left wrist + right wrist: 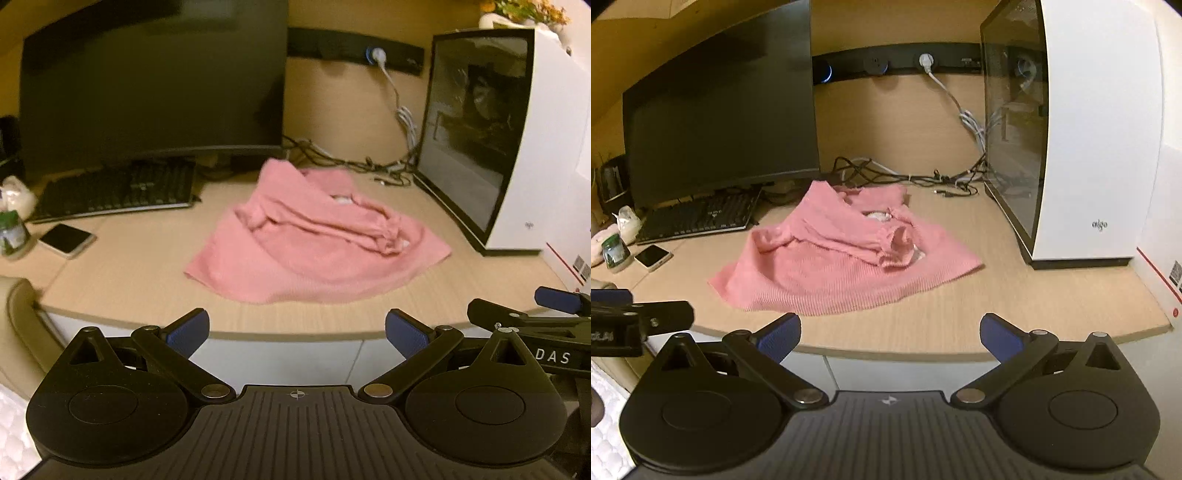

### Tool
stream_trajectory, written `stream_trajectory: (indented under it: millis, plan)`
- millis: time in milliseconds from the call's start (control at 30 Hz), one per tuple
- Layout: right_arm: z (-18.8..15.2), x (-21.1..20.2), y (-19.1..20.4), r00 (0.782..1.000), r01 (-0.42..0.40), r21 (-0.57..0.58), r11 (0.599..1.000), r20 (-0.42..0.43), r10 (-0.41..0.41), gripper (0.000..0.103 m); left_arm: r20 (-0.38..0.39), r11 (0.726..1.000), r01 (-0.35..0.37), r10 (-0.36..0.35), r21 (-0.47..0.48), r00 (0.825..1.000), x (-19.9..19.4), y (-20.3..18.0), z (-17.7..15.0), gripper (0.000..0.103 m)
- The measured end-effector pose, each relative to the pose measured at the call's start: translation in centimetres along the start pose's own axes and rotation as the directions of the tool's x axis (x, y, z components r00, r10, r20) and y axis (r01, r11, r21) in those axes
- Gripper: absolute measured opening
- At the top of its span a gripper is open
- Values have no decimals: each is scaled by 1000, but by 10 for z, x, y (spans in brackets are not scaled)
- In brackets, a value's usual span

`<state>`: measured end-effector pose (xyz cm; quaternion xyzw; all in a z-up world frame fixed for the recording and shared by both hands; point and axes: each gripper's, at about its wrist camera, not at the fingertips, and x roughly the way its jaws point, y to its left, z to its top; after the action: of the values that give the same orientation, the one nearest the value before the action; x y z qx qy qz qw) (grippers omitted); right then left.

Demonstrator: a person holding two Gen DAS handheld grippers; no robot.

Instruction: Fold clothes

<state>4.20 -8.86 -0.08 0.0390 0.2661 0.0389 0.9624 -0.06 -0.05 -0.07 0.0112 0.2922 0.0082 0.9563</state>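
Observation:
A pink knitted garment (314, 240) lies crumpled on the light wooden desk (140, 273), its sleeves bunched on top. It also shows in the right wrist view (846, 258). My left gripper (297, 332) is open and empty, held off the desk's front edge, short of the garment's hem. My right gripper (890, 334) is open and empty too, also in front of the desk edge, to the right of the left one. The right gripper's finger tip shows at the right edge of the left wrist view (557, 301).
A black monitor (155, 85) and keyboard (118, 192) stand at the back left. A phone (66, 240) and small jar (13, 232) lie at the left. A white PC case (1071, 140) stands at the right, with cables (905, 177) behind the garment.

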Motion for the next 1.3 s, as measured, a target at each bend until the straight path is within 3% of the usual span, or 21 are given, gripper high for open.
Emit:
stream_trajectory:
  millis: [167, 300, 400, 567, 833, 1300]
  plan:
    - [5, 4, 4, 1000, -13, -23, 1000, 4, 14, 103, -38, 1000, -19, 19, 0, 999, -11, -10, -9, 103]
    - [10, 7, 8, 1000, -24, -42, 999, 7, 24, 103, -131, 997, 29, -40, -78, 991, 2, 12, 6, 103]
    - [13, 9, 10, 999, -31, -54, 998, 10, 32, 103, -116, 993, 64, -76, -104, 990, 26, 29, 19, 103]
    - [12, 10, 13, 1000, -25, -44, 999, 10, 26, 103, -74, 996, 35, -42, -83, 996, 1, 22, 19, 103]
    - [13, 8, 12, 1000, -19, -42, 999, 9, 20, 103, -48, 997, 20, -24, -80, 999, 9, 16, 13, 103]
    - [14, 8, 8, 1000, -21, -45, 999, 0, 21, 103, -71, 998, 6, -11, -64, 997, 9, 9, 8, 103]
